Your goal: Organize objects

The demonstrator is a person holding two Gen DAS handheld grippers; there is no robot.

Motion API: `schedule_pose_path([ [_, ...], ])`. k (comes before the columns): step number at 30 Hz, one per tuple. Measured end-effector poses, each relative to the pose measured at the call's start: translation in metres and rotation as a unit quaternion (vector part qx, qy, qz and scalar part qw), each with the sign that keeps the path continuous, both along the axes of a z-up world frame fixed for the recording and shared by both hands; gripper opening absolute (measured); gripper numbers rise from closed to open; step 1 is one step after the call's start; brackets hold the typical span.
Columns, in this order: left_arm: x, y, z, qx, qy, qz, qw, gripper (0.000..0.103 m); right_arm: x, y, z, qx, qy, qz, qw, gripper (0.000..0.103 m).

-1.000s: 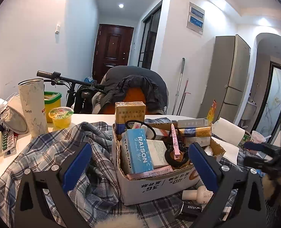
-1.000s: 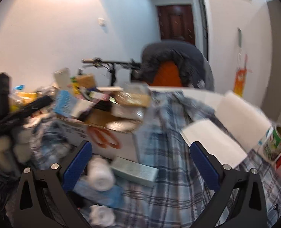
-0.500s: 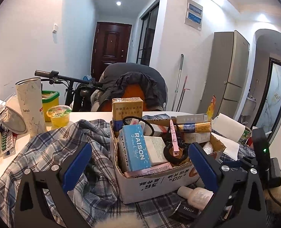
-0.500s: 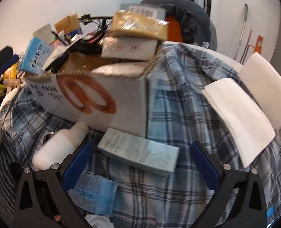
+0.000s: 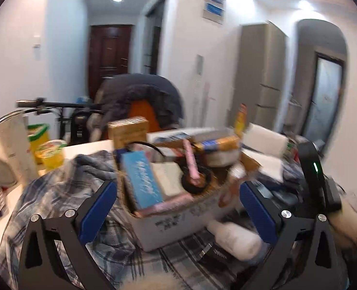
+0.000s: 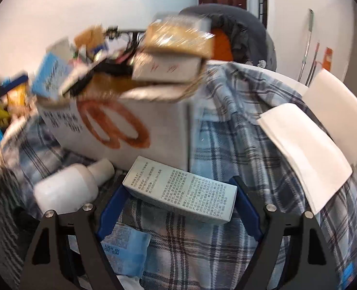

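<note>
Your right gripper [image 6: 178, 207] is angled down over the blue-and-grey plaid cloth [image 6: 239, 145] with its jaws closing. Between the blue pads lies the silver-grey rectangular carton printed with small black text [image 6: 181, 193]. It lies flat on the cloth, long axis across the jaws. The left pad looks to be at the carton's left end and the right pad at its right end; whether they already press on it I cannot tell, as the carton hides the contact faces.

Just left of the carton lies a white plastic bottle [image 6: 69, 188] on its side, cap pointing toward the white cardboard box with an orange ring printed on its side [image 6: 135, 130]. The box stands directly behind the carton, packed above its rim with a blue packet [image 6: 50, 77], a tan wrapped packet [image 6: 178, 38] and a pale flat carton [image 6: 166, 68]. A light blue sachet [image 6: 127, 249] lies on the cloth just beneath your gripper. To the right, a folded white paper sheet [image 6: 304, 149] rests on the cloth.

Your left gripper [image 5: 178, 207] is held wide, nothing between its pads, facing the same box [image 5: 178, 220] from the other side. The view is motion-blurred. The white bottle [image 5: 234, 236] shows at the box's lower right. A yellow jelly cup [image 5: 51, 151] and a tall pale tumbler [image 5: 16, 145] stand at the far left.
</note>
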State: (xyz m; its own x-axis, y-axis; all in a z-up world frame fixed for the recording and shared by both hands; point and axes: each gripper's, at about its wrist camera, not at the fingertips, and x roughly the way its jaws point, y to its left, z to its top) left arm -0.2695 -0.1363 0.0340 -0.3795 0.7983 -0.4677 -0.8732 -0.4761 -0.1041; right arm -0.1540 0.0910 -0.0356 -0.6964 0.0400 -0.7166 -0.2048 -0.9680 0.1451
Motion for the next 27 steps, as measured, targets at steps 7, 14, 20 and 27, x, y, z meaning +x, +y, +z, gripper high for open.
schedule_pose_path([
  [7, 0.008, -0.002, -0.012, -0.033, -0.009, -0.111, 0.9933, 0.103, 0.002, 0.006, 0.009, -0.049, 0.032, -0.009, 0.998, 0.083],
  [14, 0.005, 0.008, -0.030, -0.079, -0.026, -0.127, 0.9883, 0.103, -0.002, 0.010, 0.009, -0.065, 0.049, 0.004, 0.997, 0.083],
  [20, 0.007, 0.025, -0.055, -0.142, -0.052, -0.146, 0.9777, 0.102, 0.003, 0.017, 0.009, -0.084, 0.062, 0.004, 0.994, 0.083],
  [27, 0.016, 0.041, -0.075, -0.203, -0.050, -0.158, 0.9651, 0.083, 0.007, 0.017, 0.011, -0.090, 0.066, 0.004, 0.994, 0.083],
])
